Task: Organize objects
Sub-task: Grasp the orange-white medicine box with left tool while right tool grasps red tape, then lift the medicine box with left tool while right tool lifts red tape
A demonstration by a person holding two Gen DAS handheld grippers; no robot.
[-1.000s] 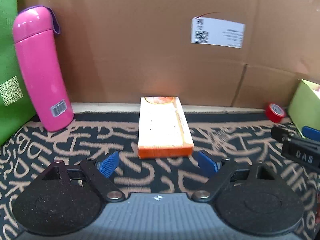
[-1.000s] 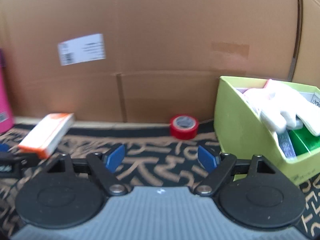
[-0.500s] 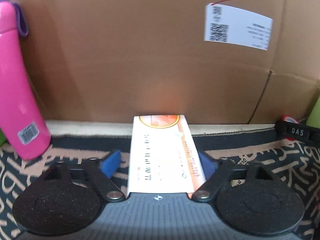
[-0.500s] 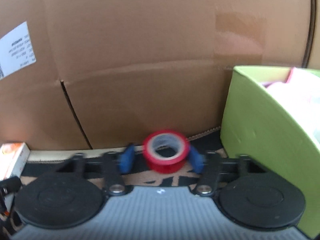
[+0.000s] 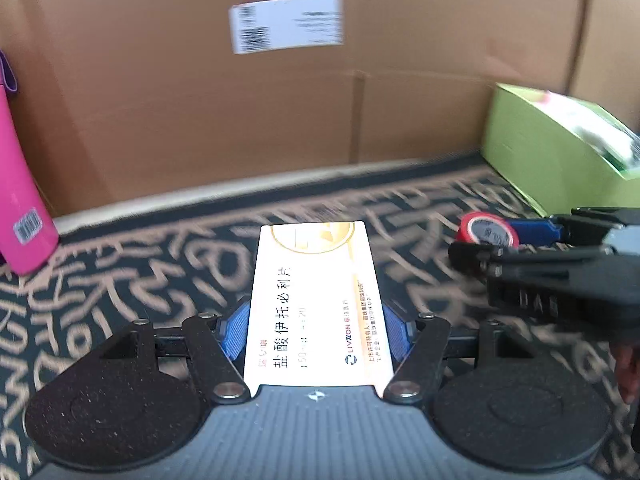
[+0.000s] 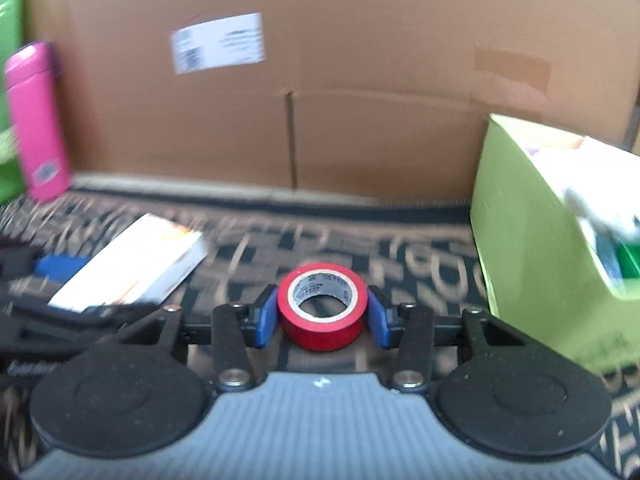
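Since a moment ago we have closed our left gripper [image 5: 316, 330] on the medicine box [image 5: 316, 300] and our right gripper [image 6: 322, 316] on the red tape roll [image 6: 322, 306], each lifted between its pads, so both seem ready for the green bin [image 6: 532, 236] on our right.

1. Ahead of me stands a brown cardboard wall [image 5: 160, 112], running the full width of my view.
2. A white shipping label [image 5: 286, 24] sits high on it, barcode print blurred.
3. A vertical seam [image 6: 291, 140] splits the cardboard near the middle.
4. A paler tape patch [image 6: 512, 66] shows up on the right part of the wall.
5. Under me lies a black mat [image 5: 120, 264] with tan letter-like squiggles.
6. A pale strip [image 6: 180, 185] runs along the foot of the wall, where the mat meets it.
7. The light is soft and even.
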